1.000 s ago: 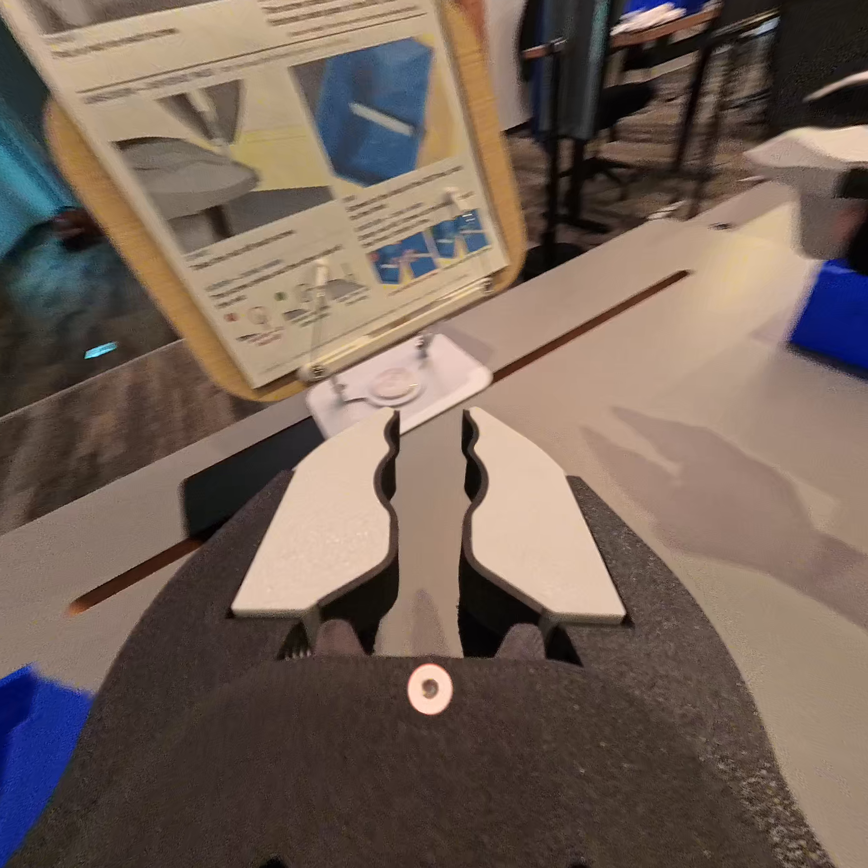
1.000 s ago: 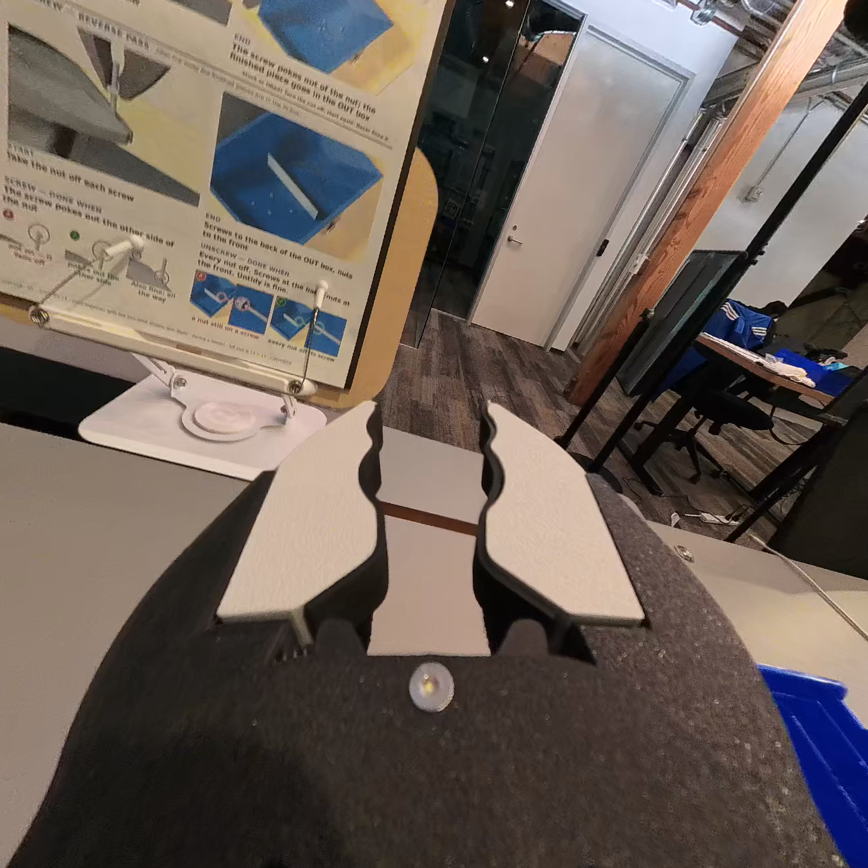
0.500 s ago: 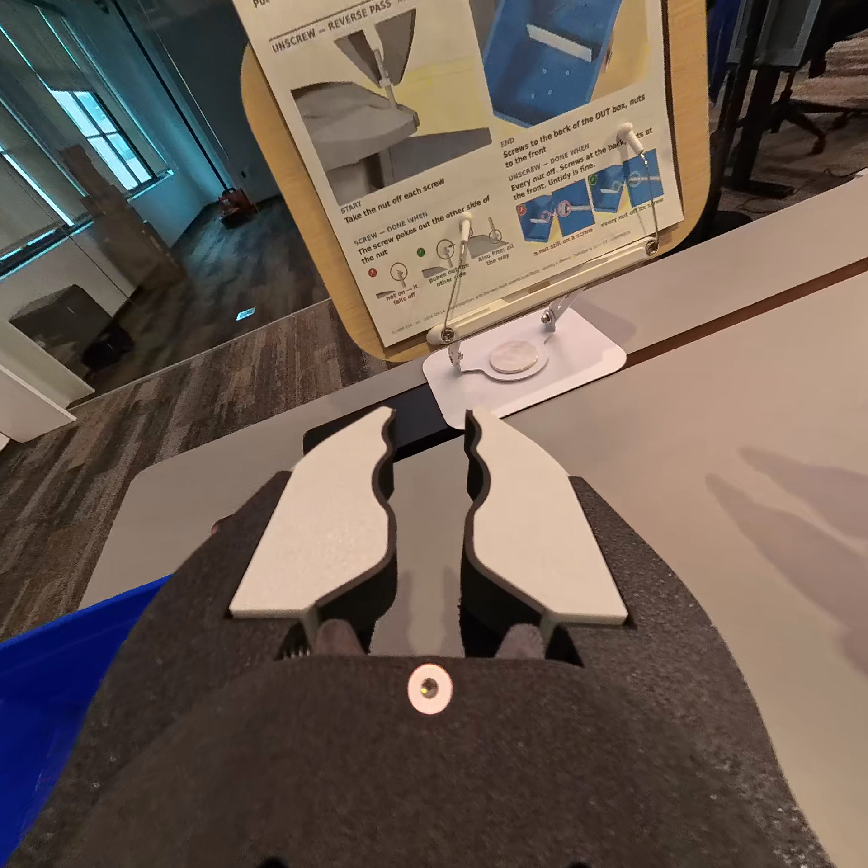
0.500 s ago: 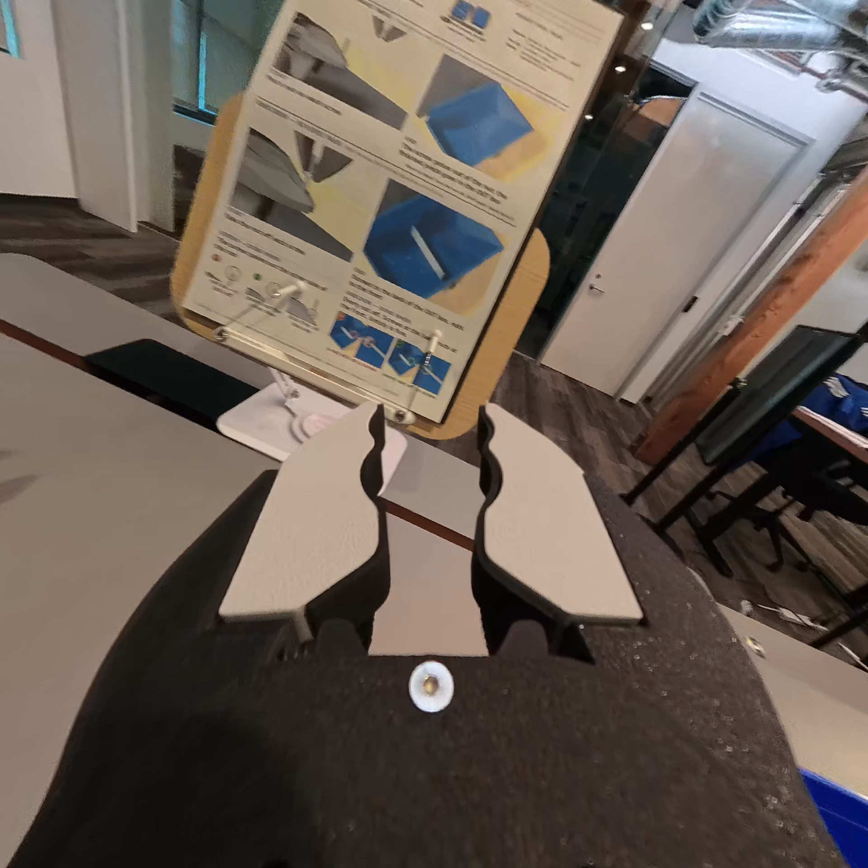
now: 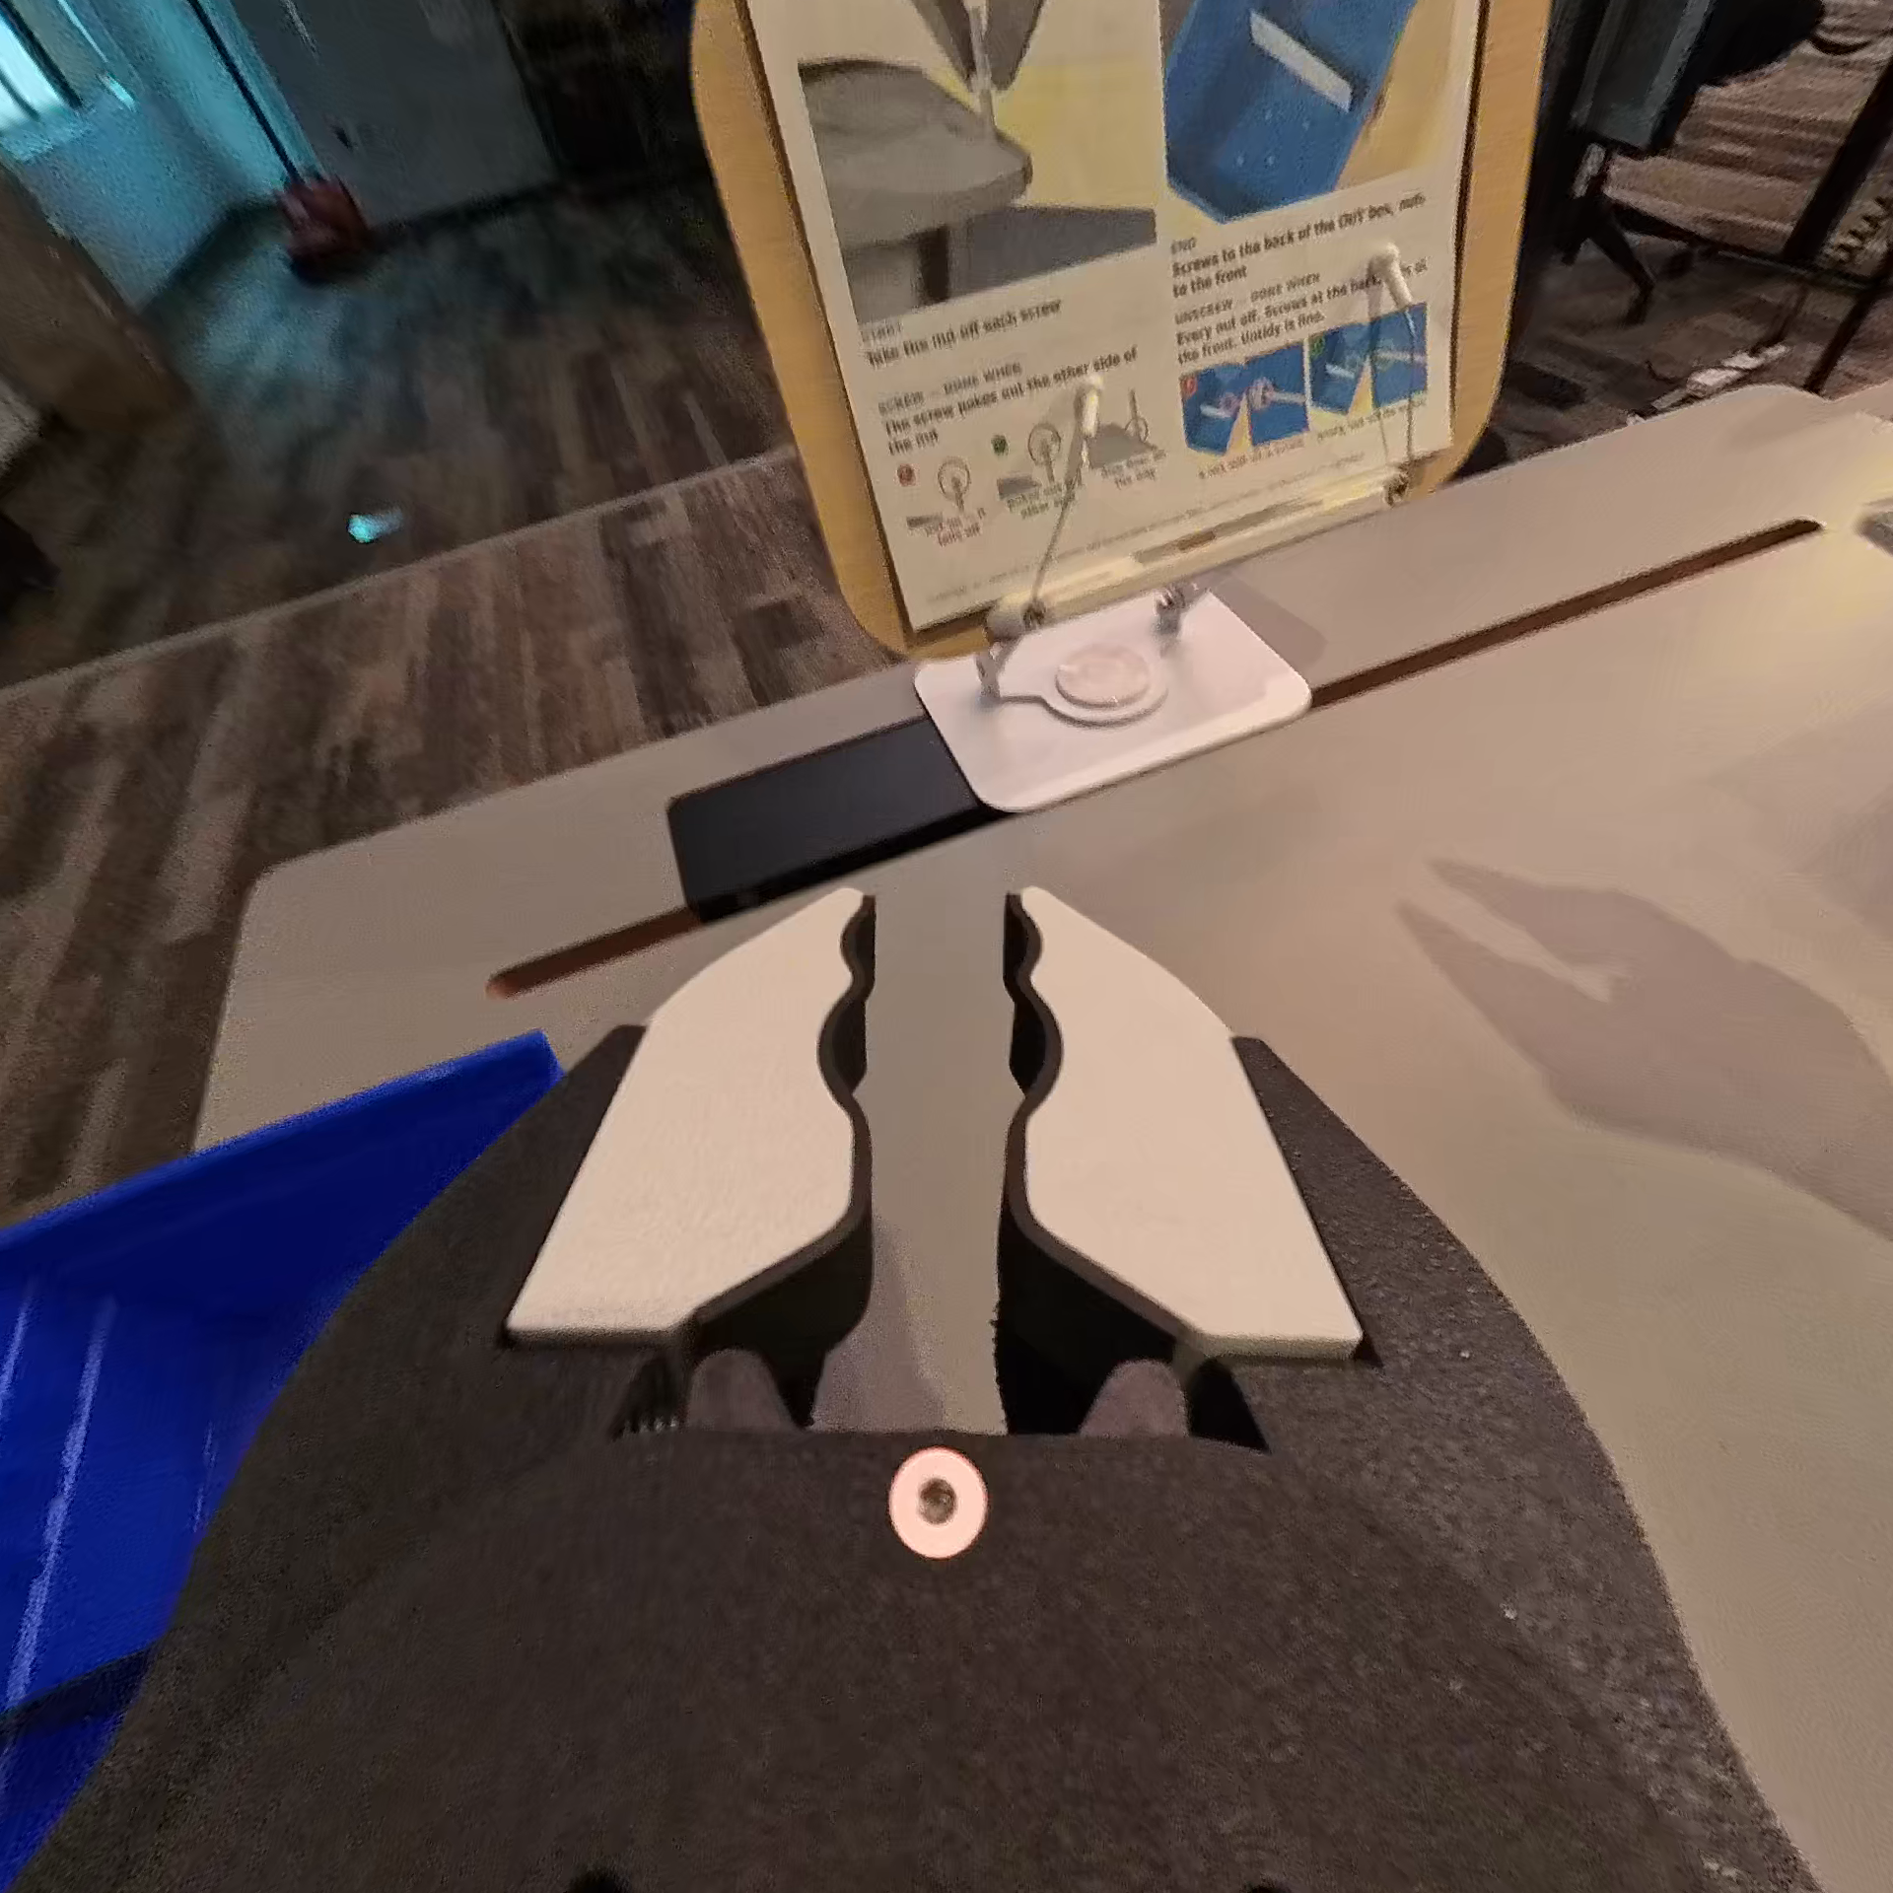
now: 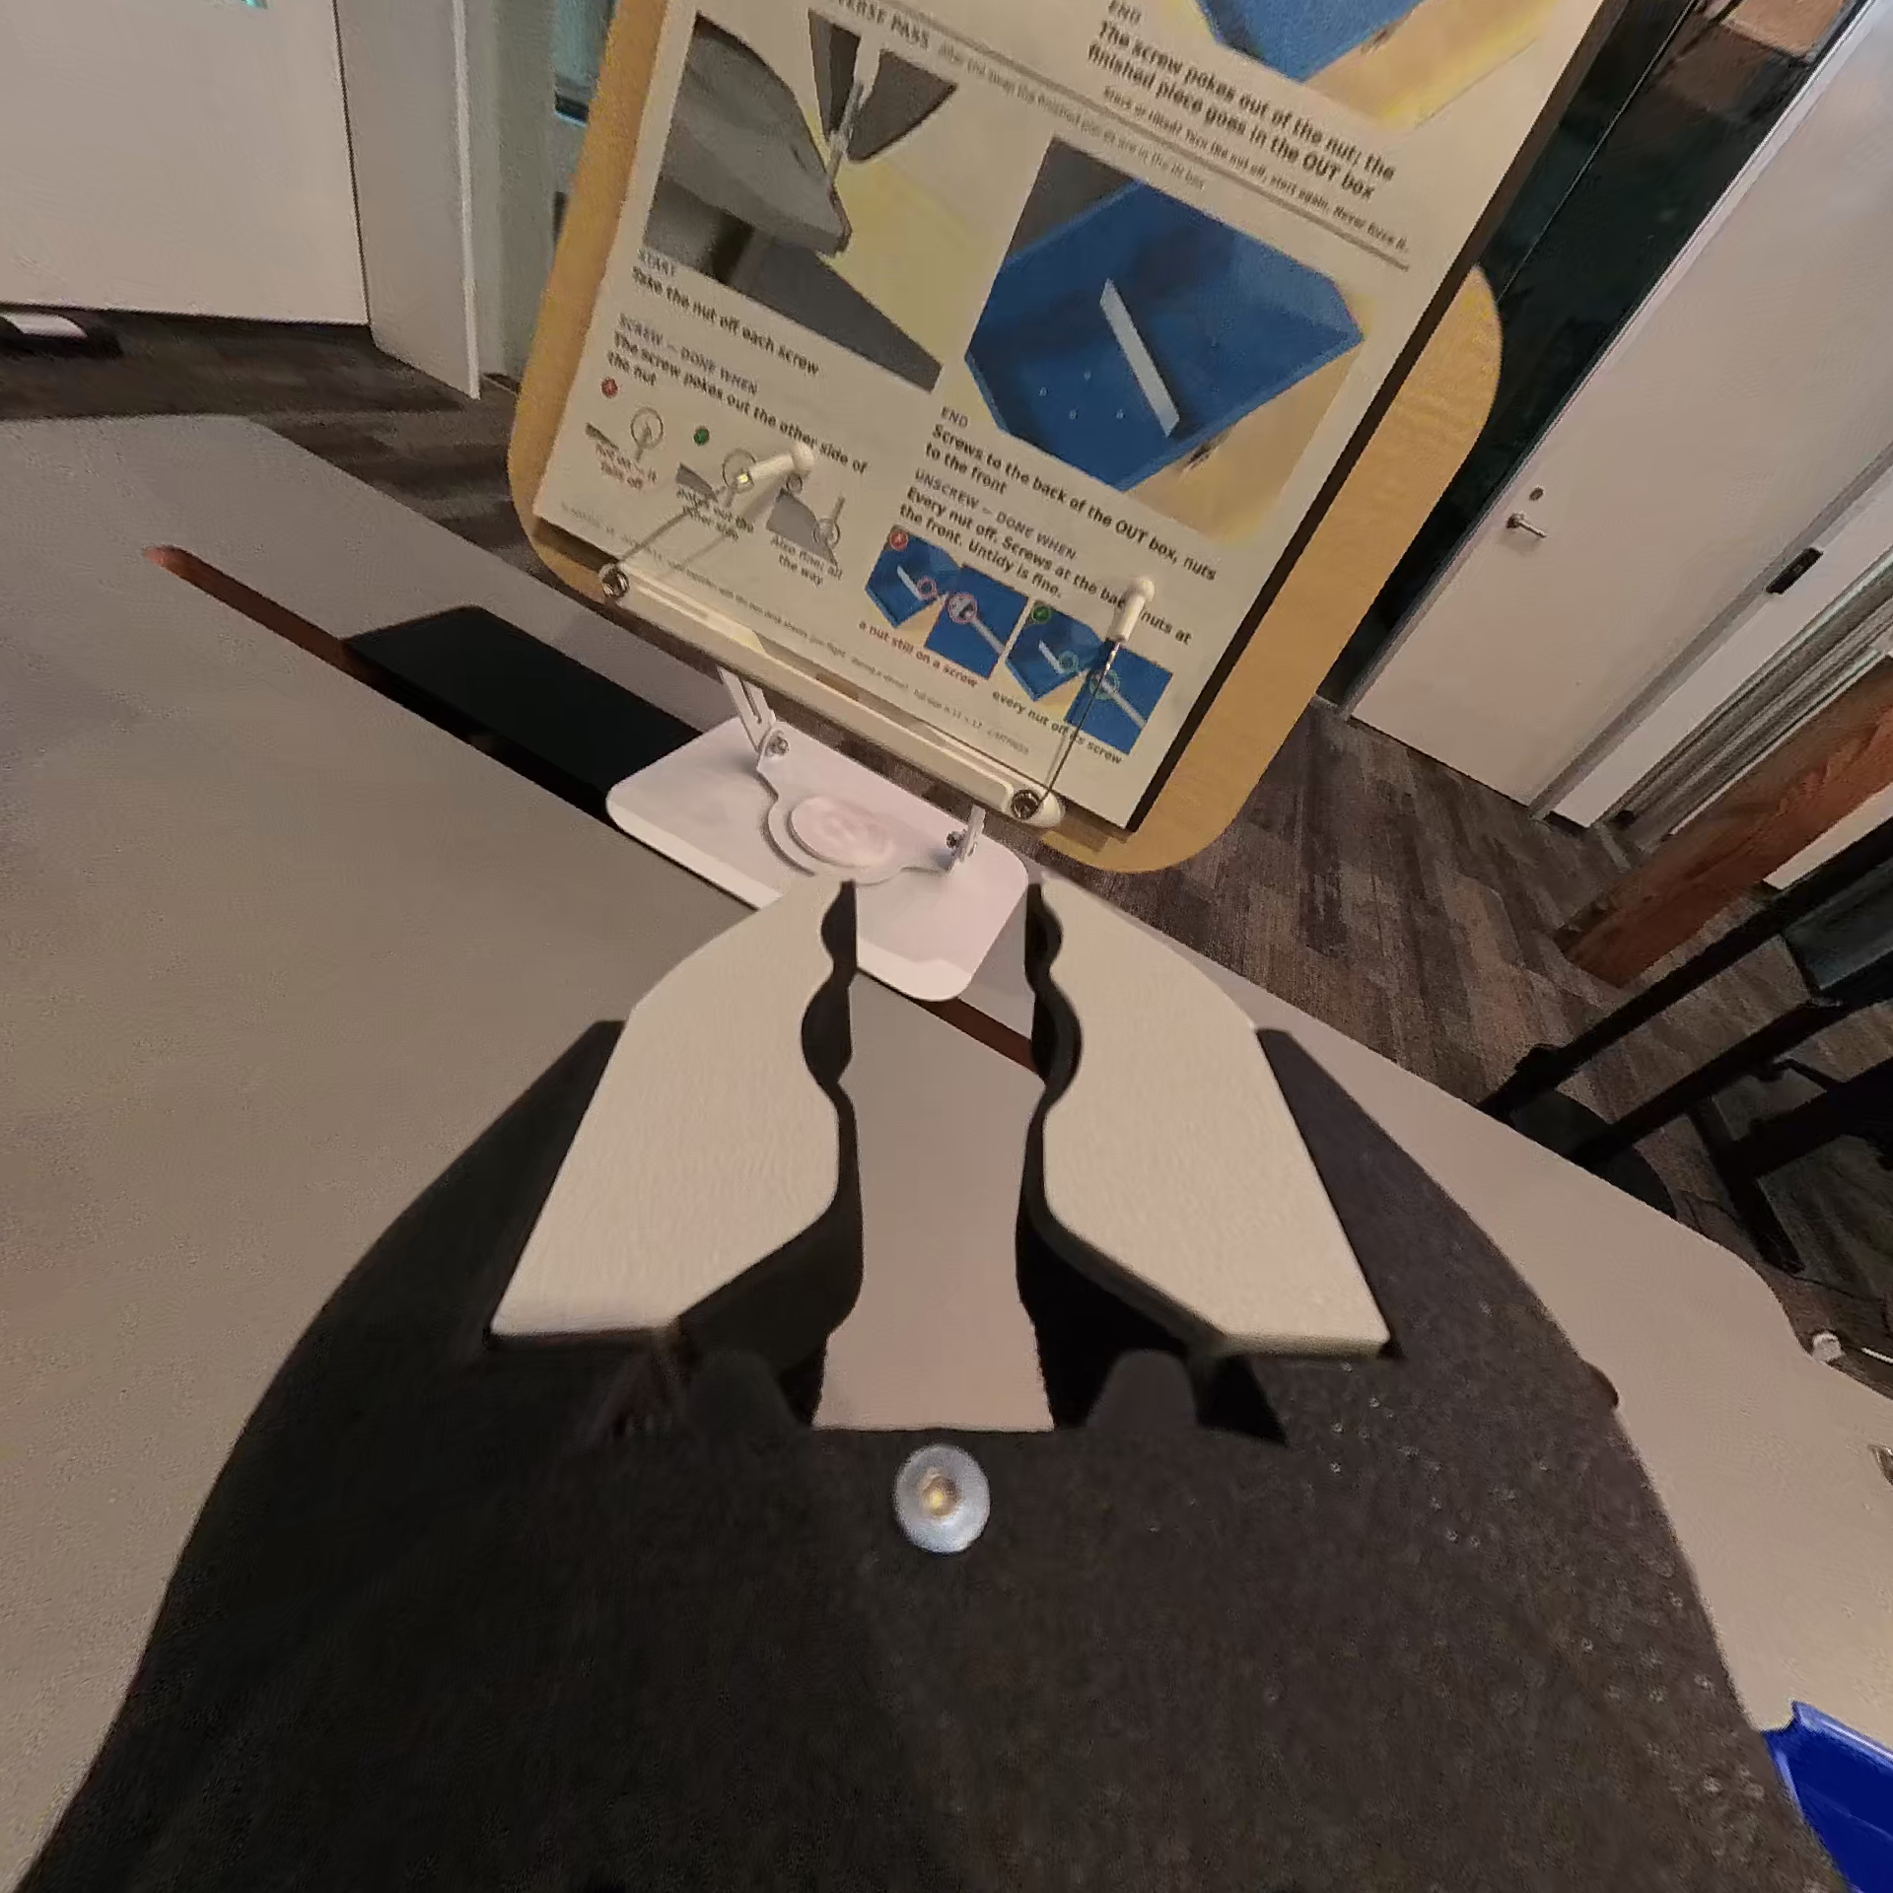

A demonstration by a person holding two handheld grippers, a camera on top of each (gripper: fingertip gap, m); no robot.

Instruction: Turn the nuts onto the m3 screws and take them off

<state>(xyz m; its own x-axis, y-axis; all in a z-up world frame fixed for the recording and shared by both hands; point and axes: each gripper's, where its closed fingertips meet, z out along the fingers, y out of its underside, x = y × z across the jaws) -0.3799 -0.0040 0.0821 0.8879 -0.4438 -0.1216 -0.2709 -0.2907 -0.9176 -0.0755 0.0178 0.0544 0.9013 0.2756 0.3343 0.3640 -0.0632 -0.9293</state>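
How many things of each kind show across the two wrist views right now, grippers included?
Grippers: 2, left gripper and right gripper, both open and empty.
Instruction sheet on its stand: 1.
Blue bins: 2, one at the left, one corner at the lower right.
Black pad: 1.
Table: 1.
Nuts and screws: 0 in view.
Total: 7.

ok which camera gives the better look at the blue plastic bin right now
The left wrist view. There the blue plastic bin fills much of the lower left corner, showing a broad slanted wall beside the open, empty left gripper. The right wrist view catches only a small blue corner at its bottom right edge. Neither shows the bin's inside.
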